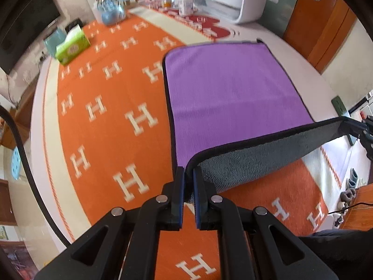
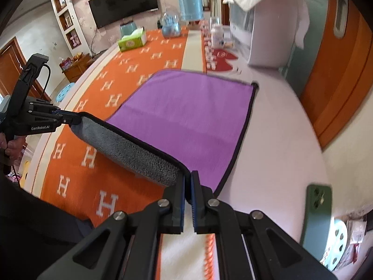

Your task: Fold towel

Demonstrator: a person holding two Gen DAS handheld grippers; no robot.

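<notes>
A towel, purple on top [image 1: 233, 93] and grey underneath with black trim, lies on the table; it also shows in the right wrist view [image 2: 186, 116]. My left gripper [image 1: 188, 175] is shut on its near left corner. My right gripper [image 2: 188, 179] is shut on its near right corner. Both corners are lifted, so the near edge hangs stretched between the grippers with the grey side [image 1: 256, 158] showing. The right gripper appears at the right edge of the left wrist view [image 1: 356, 128]. The left gripper appears at the left of the right wrist view [image 2: 39, 119].
An orange cloth with white H marks [image 1: 105, 128] covers the table. A green tissue box [image 1: 72, 46], a glass globe [image 1: 110, 8], bottles [image 1: 185, 1] and a white appliance [image 1: 233, 0] stand at the far end. A green phone [image 2: 317, 217] lies near right.
</notes>
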